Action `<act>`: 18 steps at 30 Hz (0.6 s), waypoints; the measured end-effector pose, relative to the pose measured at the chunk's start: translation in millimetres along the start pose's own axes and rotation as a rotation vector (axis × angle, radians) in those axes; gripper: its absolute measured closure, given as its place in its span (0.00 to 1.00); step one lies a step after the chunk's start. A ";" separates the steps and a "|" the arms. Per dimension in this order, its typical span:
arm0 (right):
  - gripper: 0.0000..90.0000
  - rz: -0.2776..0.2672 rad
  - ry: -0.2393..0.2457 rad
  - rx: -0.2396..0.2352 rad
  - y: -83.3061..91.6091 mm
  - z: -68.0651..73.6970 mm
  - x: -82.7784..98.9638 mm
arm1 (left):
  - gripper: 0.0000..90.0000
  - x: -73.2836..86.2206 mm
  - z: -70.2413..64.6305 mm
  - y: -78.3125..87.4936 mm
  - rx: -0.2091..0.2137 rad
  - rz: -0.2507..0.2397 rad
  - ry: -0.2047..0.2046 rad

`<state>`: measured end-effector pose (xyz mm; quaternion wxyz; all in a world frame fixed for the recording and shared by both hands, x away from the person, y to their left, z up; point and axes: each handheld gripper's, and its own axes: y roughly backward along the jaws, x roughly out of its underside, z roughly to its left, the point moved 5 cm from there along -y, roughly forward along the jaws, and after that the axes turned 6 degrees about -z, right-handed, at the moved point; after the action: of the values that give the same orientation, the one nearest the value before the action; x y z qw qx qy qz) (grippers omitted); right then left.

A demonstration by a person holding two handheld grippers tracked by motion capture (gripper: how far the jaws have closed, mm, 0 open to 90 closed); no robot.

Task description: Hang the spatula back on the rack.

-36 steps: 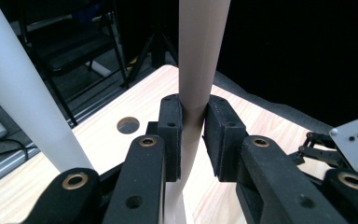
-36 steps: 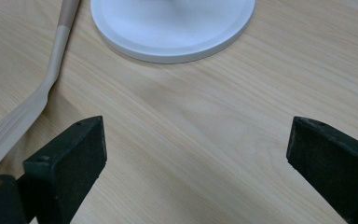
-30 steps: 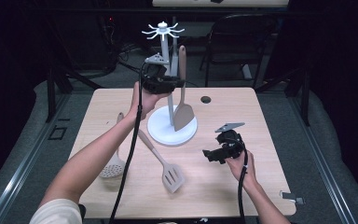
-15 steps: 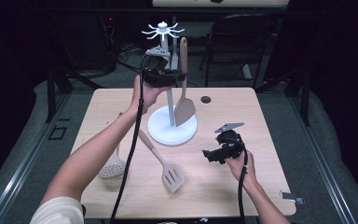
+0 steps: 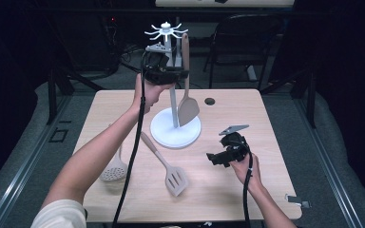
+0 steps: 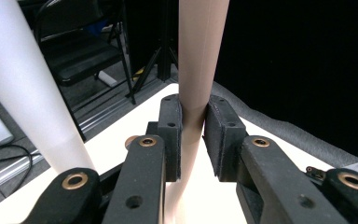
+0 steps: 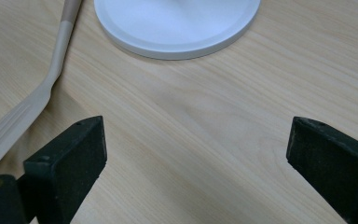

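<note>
A white utensil stand (image 5: 173,102) with a ring of hooks on top (image 5: 165,32) rises from a round base (image 5: 164,133) at the table's middle. My left gripper (image 5: 180,73) is raised beside the pole and is shut on the handle of a beige solid spatula (image 5: 188,109), which hangs upright with its blade above the base. In the left gripper view the handle (image 6: 198,60) is pinched between the pads, and the pole (image 6: 23,84) stands to the left. My right gripper (image 5: 212,158) is low over the table right of the base, open with nothing in it (image 7: 196,144).
A beige slotted turner (image 5: 176,178) lies on the wooden table (image 5: 266,190) in front of the base; its handle (image 7: 51,79) and the base's rim (image 7: 177,46) show in the right gripper view. A skimmer (image 5: 114,171) lies at the left. A small dark hole (image 5: 209,101) is near the far edge.
My left gripper has lifted the solid spatula higher along the stand, so its handle tip now nears the hooks. The right gripper has stayed put.
</note>
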<state>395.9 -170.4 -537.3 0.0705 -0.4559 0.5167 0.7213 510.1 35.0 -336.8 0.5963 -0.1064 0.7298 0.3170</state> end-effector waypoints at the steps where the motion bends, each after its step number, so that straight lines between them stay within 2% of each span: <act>1: 0.05 0.000 0.000 -0.001 -0.1 0.0 0.1 | 0.85 0.0 0.3 0.4 0.002 -0.001 0.000; 8: 0.05 0.005 0.006 -0.002 -0.2 0.6 0.3 | 0.85 1.5 2.2 1.7 -0.004 -0.020 0.019; 18: 0.05 0.012 0.010 0.000 -0.3 0.3 0.7 | 0.85 5.8 8.2 2.5 -0.016 -0.012 0.030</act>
<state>395.5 -170.2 -537.9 0.0633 -0.4564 0.5198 0.7194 513.8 43.0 -342.2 0.5862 -0.1203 0.7355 0.3176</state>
